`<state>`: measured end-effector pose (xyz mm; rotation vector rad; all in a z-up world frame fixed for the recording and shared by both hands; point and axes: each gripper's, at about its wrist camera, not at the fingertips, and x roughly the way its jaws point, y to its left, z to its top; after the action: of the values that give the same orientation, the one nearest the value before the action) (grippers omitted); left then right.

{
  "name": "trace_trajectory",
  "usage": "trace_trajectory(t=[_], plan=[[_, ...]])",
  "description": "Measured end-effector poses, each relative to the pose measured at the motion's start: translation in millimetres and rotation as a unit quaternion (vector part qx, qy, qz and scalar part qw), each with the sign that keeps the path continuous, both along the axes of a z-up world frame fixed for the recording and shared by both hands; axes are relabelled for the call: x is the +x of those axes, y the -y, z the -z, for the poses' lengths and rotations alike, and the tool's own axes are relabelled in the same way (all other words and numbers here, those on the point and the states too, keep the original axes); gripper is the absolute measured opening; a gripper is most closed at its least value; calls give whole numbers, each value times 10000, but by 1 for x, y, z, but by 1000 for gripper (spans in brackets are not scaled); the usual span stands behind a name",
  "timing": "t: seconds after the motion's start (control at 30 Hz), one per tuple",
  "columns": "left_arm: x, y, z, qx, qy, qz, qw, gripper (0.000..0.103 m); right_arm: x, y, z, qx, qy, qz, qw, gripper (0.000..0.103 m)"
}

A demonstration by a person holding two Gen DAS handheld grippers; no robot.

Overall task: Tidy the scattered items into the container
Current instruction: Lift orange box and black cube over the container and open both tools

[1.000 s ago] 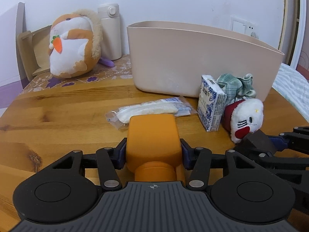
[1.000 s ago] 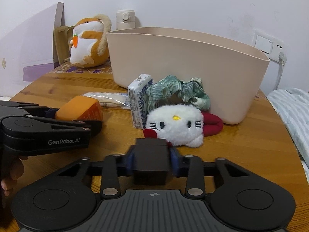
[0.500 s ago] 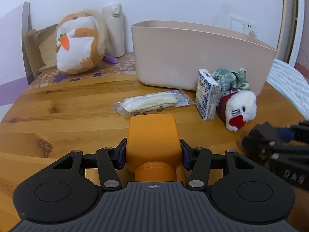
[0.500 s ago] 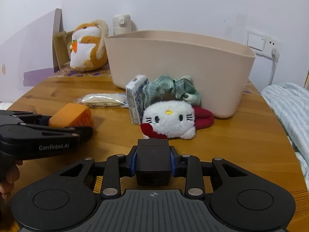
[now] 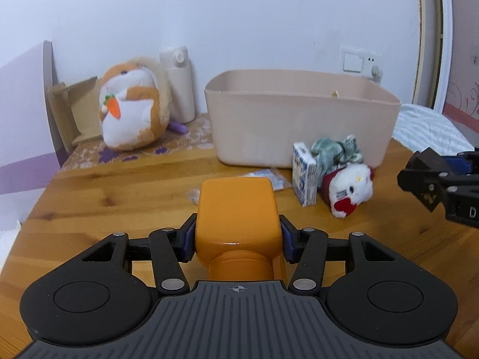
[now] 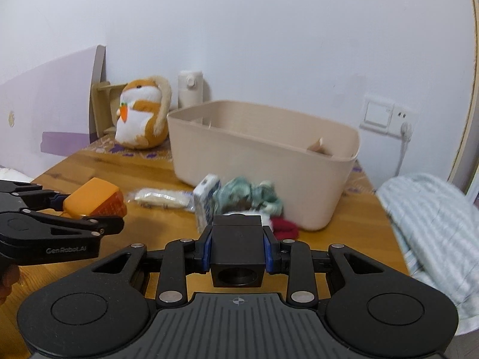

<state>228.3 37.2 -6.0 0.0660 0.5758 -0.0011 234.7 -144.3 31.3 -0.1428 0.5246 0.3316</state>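
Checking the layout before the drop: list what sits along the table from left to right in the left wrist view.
Hamster plush → white bottle → beige container → blue-and-white box → white cat plush → right hand-held gripper holding a black block.

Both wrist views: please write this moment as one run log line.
left gripper: shut on orange block | right gripper: shut on black cube | beige bin: beyond both | blocks: not yet in bin

Glossy orange block, matt beige plastic tub, varnished wooden table, fluffy plush.
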Motion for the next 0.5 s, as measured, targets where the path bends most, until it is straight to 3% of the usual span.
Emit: trace_trajectory(t=[0.5], plan=[[14,9,-50,-109,440,67,9990,54,13,19,-50,-42,594,302,9978,29]])
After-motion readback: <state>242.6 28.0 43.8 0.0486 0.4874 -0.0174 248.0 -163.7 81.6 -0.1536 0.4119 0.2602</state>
